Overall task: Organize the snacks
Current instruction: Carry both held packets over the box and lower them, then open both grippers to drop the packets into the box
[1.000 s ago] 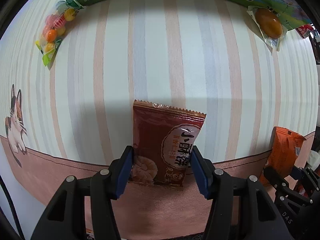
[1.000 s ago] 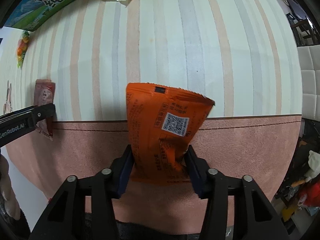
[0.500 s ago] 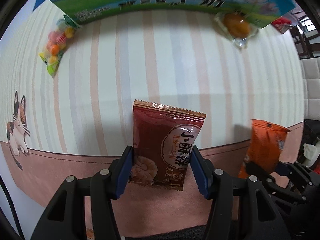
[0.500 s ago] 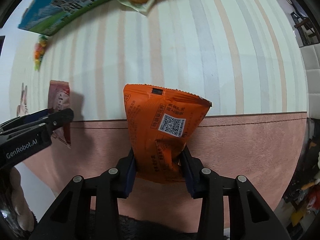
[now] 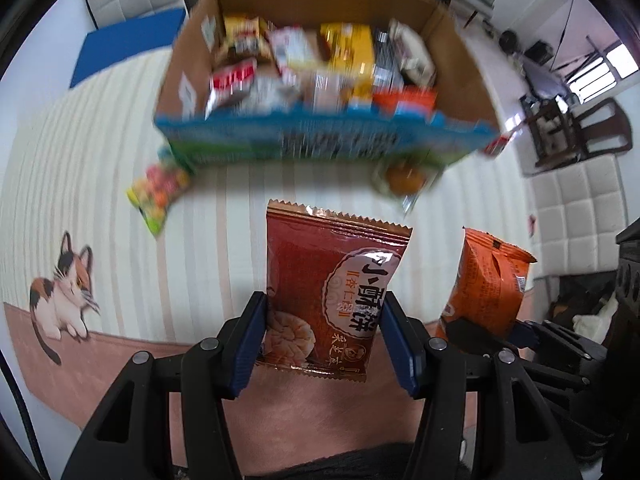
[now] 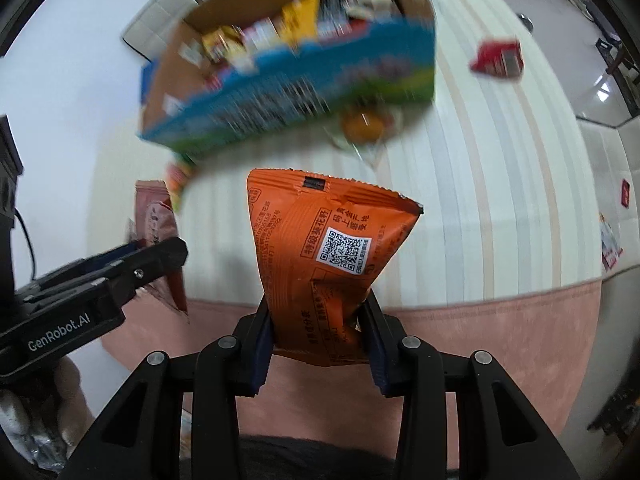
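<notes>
Left tongs (image 5: 322,340): closed on the red-brown snack packet (image 5: 334,280); the blue pads (image 5: 250,342) press its two side edges, and the packet stands up between them, above the cloth.
Right tongs (image 6: 318,342): gripping the orange snack packet (image 6: 326,256) by its lower part, which is squeezed narrow between the pads; the side with the QR code faces the camera.
Two packets: held side by side, near each other but not touching; in the left wrist view the orange one is at the right.
Cardboard box (image 5: 460,52): open, with a blue printed front wall, on the far side of the worktop (image 5: 100,160); many snack packets are inside. It is blurred.
Candy bag (image 5: 158,192): lies on the striped cloth, just beside the box's left front corner.
Clear packet with an orange round thing (image 5: 404,178): on the cloth, close to the front wall of the box.
Small red packet (image 6: 498,58): on the cloth, to the right of the box.
Cat picture (image 5: 60,292): printed on the cloth, at the left.
</notes>
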A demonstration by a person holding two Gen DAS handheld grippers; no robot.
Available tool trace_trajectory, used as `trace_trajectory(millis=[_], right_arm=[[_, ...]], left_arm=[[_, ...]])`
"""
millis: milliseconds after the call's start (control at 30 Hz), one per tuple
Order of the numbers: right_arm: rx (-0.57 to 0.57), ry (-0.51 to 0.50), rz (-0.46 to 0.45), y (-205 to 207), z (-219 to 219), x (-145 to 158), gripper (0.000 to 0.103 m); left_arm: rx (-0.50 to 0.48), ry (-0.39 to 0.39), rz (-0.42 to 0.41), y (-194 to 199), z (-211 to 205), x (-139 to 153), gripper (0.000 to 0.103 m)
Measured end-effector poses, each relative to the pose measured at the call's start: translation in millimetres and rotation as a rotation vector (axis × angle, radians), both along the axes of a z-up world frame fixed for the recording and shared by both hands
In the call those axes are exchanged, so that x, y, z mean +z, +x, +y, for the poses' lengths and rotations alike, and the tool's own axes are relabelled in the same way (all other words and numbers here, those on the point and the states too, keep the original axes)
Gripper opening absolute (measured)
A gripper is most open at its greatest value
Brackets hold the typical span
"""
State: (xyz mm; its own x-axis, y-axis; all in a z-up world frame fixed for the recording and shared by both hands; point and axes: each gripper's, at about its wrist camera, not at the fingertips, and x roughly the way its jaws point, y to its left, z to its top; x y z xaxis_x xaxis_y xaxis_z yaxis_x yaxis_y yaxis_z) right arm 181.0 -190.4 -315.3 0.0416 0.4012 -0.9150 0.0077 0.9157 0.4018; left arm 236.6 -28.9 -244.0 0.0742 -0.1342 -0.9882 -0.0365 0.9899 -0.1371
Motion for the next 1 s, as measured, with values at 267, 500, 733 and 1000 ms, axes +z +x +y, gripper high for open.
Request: trace_trajectory(millis=[267, 500, 733, 1000], right_arm=[[-0.033, -0.014, -0.136, 79, -9, 52, 0.043], [-0.03, -0.147, -0.15, 170, -4, 41, 0.043], [-0.024, -0.218, -0.076, 214, 3, -1, 0.043], [-0.043, -0.248, -0.009, 233, -1, -26, 0.078]], left_arm=[[0.009, -0.033, -0.068, 72, 11, 40, 0.054], [0.022, 0.006, -0.036, 168, 34, 19, 0.054], [0.024, 0.072, 0.036, 237, 44, -21, 0.054], [0.006, 0.081, 0.111, 260, 42, -49, 0.054]])
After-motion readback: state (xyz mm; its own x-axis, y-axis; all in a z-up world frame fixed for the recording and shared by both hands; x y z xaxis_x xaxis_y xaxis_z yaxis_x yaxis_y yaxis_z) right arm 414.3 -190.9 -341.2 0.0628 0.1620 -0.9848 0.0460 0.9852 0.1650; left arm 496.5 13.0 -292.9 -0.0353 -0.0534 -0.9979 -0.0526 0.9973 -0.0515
